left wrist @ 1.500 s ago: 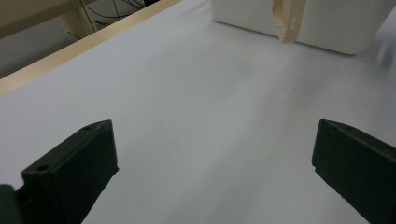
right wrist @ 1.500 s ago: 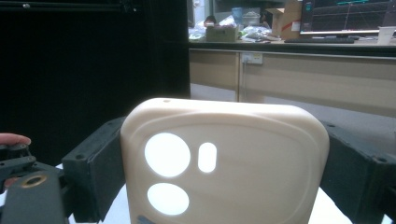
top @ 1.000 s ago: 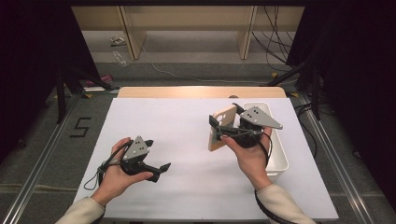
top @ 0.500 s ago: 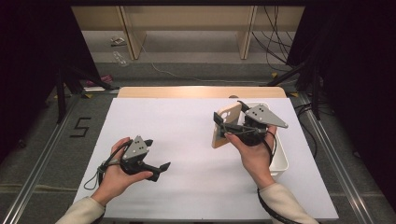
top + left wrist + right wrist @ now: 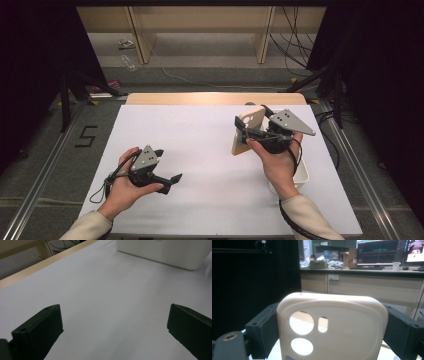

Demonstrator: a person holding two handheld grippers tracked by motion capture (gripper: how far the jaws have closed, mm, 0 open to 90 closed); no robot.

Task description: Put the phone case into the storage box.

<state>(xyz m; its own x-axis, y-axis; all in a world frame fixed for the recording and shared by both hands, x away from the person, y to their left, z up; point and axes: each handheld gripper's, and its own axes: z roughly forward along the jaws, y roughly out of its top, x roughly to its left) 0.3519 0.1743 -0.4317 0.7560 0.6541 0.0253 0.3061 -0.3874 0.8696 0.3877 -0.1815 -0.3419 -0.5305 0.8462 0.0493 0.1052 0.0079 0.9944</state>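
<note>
Mid-carry: right tongs [image 5: 243,131] pinching beige phone case [image 5: 248,130] upright above the table [image 5: 200,145], right of centre frame — left tongs [image 5: 172,179] spread, empty, lower left. Next, probably lowering case toward white bin [image 5: 302,172] — needs steady grip.

Phone case [image 5: 332,327] btm cut off by frame edge; white bin [image 5: 300,170] mostly hidden behind right hand [image 5: 275,162].

— How many things are on the desk [image 5: 200,165]?
— One white bin [image 5: 302,172], at its right edge.
— Phone cases?
— One beige phone case [image 5: 248,129], with three cut-outs.
— And grippers?
— Two: the left gripper [image 5: 172,179] and the right gripper [image 5: 239,131], each with two black jaws.
</note>
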